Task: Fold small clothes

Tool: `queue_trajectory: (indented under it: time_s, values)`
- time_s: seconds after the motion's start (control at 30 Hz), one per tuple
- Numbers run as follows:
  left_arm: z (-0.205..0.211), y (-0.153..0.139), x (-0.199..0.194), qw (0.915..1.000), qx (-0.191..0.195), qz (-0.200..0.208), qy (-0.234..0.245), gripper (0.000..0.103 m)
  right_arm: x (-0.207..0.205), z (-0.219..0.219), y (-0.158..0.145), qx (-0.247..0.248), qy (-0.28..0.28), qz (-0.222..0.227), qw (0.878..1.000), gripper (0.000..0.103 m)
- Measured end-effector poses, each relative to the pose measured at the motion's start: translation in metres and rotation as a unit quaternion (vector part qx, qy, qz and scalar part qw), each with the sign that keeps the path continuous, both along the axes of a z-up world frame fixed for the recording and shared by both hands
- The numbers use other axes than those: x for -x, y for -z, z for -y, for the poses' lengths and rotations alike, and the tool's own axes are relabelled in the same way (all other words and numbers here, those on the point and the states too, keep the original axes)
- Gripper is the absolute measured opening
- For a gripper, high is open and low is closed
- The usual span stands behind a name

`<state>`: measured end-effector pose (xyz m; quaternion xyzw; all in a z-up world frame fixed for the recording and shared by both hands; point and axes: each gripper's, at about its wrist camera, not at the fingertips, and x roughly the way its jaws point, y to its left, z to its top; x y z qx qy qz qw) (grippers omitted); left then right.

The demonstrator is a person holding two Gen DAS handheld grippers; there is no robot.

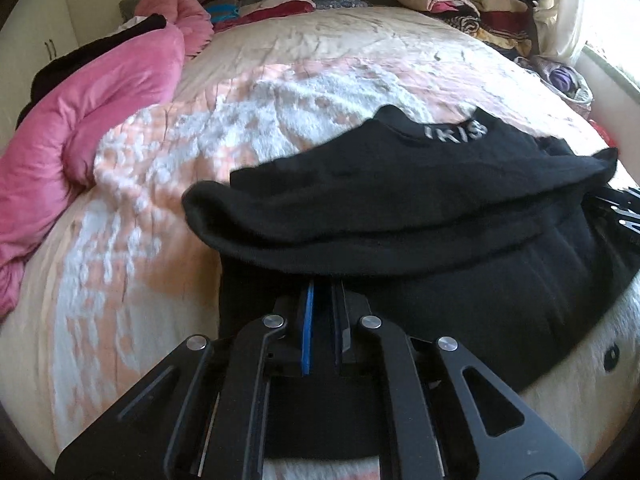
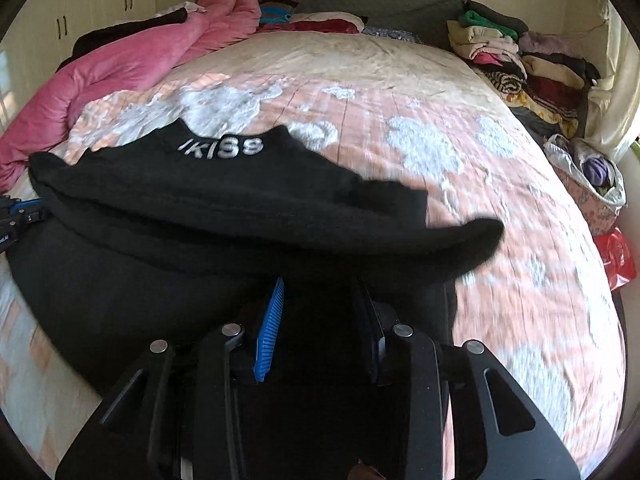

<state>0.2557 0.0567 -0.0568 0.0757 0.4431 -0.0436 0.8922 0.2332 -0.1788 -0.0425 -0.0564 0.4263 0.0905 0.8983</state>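
Black garment (image 1: 420, 200) half-folded on the bed (image 1: 280, 80)
Right view alone shows a red bag (image 2: 616, 260) at 3 o'clock. Left gripper (image 1: 322, 292) is pinched together on the garment's near edge; right gripper (image 2: 320, 292) stands apart around cloth, contact unclear.

The fingertips of the left gripper (image 1: 323, 286) vanish under the folded edge of the black garment (image 1: 400, 208), so any grip there is unseen. The right gripper (image 2: 320, 284) has its tips covered likewise. At nine o'clock in the right view, the frame edge cuts off the other gripper, and the bedspread (image 2: 500, 280) is motion-blurred.
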Motion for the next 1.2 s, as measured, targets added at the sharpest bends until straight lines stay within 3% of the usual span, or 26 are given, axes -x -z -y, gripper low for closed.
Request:
queue_trajectory:
  time_s: [0.27,0.5,0.63,0.7,0.8,0.97,1.0,1.07,1.1,1.2]
  values:
    - [-0.024,-0.015,-0.038,0.9988,0.032,-0.002,-0.038,0.004,-0.053,0.003,-0.006,-0.002,0.041,-0.007,0.999,0.033]
    - [-0.056,-0.036,-0.037,0.9939,0.079,0.025,-0.074,0.005,-0.058,0.018,-0.019,0.010,0.050,0.009,0.999,0.035]
    - [-0.066,-0.024,-0.040,0.9915,0.101,0.005,-0.082,0.010,-0.053,0.044,-0.019,-0.007,0.084,0.005,0.996,0.036]
    - [-0.066,-0.015,-0.043,0.9909,0.107,-0.009,-0.081,0.016,-0.050,0.057,-0.016,-0.013,0.102,-0.002,0.995,0.047]
    - [-0.065,-0.003,-0.047,0.9898,0.114,-0.027,-0.081,0.023,-0.051,0.068,-0.010,-0.021,0.113,-0.017,0.993,0.048]
    - [-0.060,0.010,-0.052,0.9895,0.111,-0.041,-0.083,0.023,-0.053,0.069,-0.004,-0.030,0.107,-0.025,0.993,0.048]
    - [-0.060,0.009,-0.052,0.9897,0.110,-0.039,-0.083,0.020,-0.053,0.068,-0.003,-0.032,0.104,-0.026,0.994,0.041]
    - [-0.061,0.006,-0.050,0.9905,0.104,-0.029,-0.085,0.003,-0.053,0.064,-0.003,-0.046,0.090,-0.027,0.995,0.022]
    - [-0.061,0.004,-0.049,0.9907,0.103,-0.023,-0.086,0.003,-0.052,0.063,-0.003,-0.050,0.085,-0.026,0.995,0.013]
    - [-0.063,-0.003,-0.044,0.9915,0.101,-0.007,-0.083,0.003,-0.048,0.062,-0.011,-0.059,0.083,-0.011,0.995,0.008]
